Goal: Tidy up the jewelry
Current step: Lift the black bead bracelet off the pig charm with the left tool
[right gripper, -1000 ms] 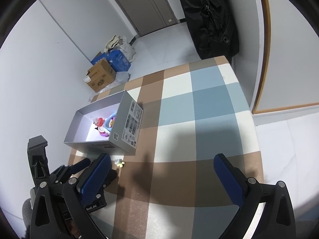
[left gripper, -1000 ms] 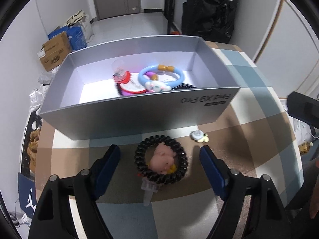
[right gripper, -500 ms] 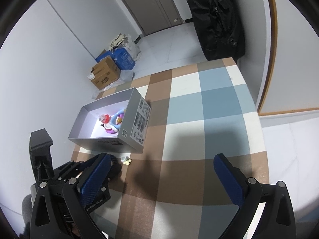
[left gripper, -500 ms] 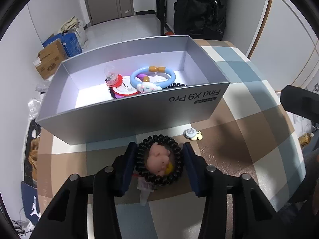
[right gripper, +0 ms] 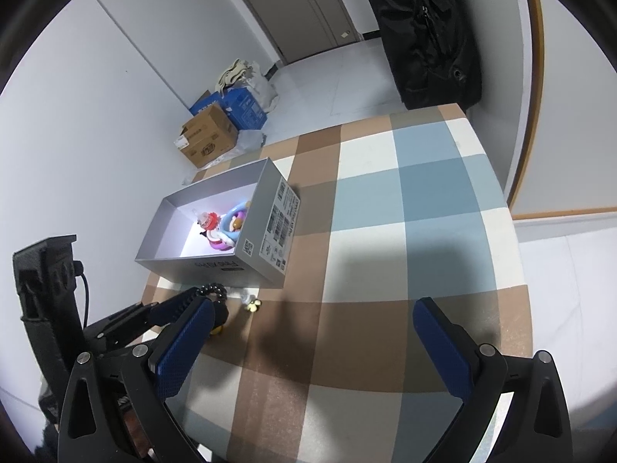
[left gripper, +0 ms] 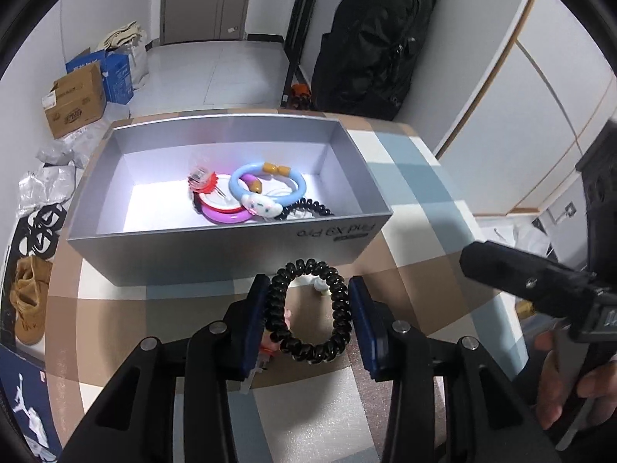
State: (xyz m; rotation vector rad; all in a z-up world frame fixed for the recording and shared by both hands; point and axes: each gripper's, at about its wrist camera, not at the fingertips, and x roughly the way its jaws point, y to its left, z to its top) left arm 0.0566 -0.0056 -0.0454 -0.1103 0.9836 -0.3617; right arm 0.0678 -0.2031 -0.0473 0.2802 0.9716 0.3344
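Observation:
My left gripper (left gripper: 308, 320) is shut on a black coil hair tie (left gripper: 339, 301) with a pink charm, held just above the checked tablecloth in front of the silver box (left gripper: 216, 254). The box holds a blue bracelet (left gripper: 297, 185), a pink ring (left gripper: 225, 216), a red piece (left gripper: 204, 183) and a black coil. A small white and yellow trinket (left gripper: 321, 287) lies on the cloth by the box wall. My right gripper (right gripper: 312, 343) is open and empty, over the cloth to the right of the box (right gripper: 270, 227); it sees the hair tie (right gripper: 212, 290) and the trinket (right gripper: 252, 304).
The checked tablecloth (right gripper: 405, 200) covers the table. Beyond the far edge, cardboard and blue boxes (left gripper: 77, 96) sit on the floor and a black bag (left gripper: 370, 46) leans against the wall. Shoes (left gripper: 27, 305) lie left of the table.
My left gripper closed on the black coil hair tie and lifted it off the cloth, tilting it upright. The right gripper stayed open and shifted slightly.

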